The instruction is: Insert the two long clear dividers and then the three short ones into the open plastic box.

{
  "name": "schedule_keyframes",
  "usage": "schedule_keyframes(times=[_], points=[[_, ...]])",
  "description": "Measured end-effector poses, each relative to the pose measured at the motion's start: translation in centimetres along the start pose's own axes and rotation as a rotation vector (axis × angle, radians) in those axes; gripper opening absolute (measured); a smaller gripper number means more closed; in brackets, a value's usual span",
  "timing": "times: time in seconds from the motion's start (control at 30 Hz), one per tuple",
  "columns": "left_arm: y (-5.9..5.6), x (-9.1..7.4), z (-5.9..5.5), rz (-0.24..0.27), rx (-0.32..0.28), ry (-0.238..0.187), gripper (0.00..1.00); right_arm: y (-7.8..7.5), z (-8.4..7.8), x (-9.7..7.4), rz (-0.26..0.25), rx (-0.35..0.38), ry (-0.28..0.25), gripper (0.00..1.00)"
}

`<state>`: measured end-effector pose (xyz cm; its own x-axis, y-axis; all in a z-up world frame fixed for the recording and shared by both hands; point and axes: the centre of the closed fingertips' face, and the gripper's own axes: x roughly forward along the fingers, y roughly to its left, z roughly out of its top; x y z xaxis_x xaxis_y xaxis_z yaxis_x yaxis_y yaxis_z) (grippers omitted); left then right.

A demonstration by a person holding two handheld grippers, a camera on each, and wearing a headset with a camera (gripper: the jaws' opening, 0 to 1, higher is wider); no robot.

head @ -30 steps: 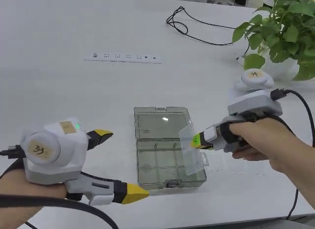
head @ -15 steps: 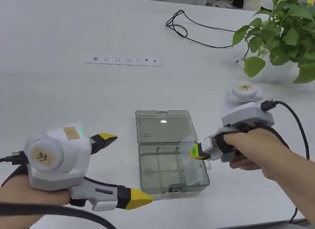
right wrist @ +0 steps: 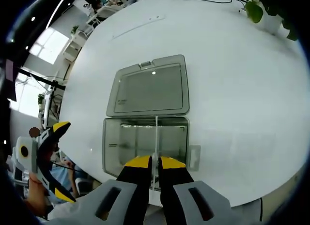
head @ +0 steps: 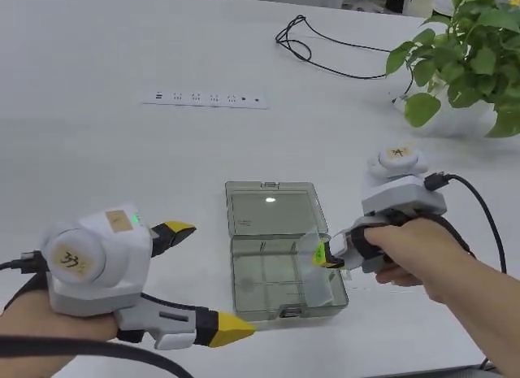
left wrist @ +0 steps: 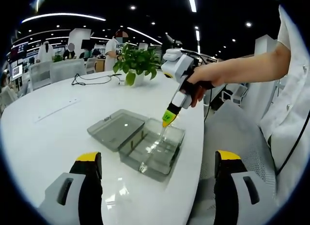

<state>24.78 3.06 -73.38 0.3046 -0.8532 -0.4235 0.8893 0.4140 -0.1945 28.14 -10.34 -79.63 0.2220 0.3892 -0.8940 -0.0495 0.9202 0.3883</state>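
At the left of the head view, the left gripper (head: 211, 279), a white unit with black arms and yellow tips, hovers above the white tabletop (head: 97, 150). Its fingers (head: 183, 229) are spread wide and hold nothing. Further back lies a flat white power strip (head: 207, 97).

Right of that gripper, in the middle, sits the smoky translucent plastic box (head: 268, 211). It is open, with the lid laid flat behind the tray and joined at the hinge. A clear plastic divider sheet (head: 315, 268) reaches down into the right part of the tray; in the left gripper view it slants from the fingers above into the box, and in the right gripper view it shows edge-on as a thin line across the tray towards the hinge. Whether it sits in a slot cannot be told.

The right gripper (head: 322, 254) holds the divider's upper edge, its yellow-tipped fingers pinched tight on the sheet over the tray's right side. A small clear piece (right wrist: 193, 158) lies on the tabletop just beside the box's right wall.

Far back, a looped black cable (head: 317, 49) lies on the tabletop, and at the right edge stands a leafy green potted plant (head: 463, 53).
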Motion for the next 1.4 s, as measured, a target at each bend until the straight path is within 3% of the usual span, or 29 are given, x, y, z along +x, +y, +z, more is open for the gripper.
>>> schedule_keyframes(times=[0.77,1.4], points=[[0.1,0.1,-0.4,0.001,-0.011,0.013,0.99,1.3,-0.1,1.4,0.002,-0.098,-0.014,0.09],[0.0,0.0,-0.4,0.009,-0.021,0.021,0.99,0.8,-0.6,2.9,0.04,-0.142,-0.029,0.1]])
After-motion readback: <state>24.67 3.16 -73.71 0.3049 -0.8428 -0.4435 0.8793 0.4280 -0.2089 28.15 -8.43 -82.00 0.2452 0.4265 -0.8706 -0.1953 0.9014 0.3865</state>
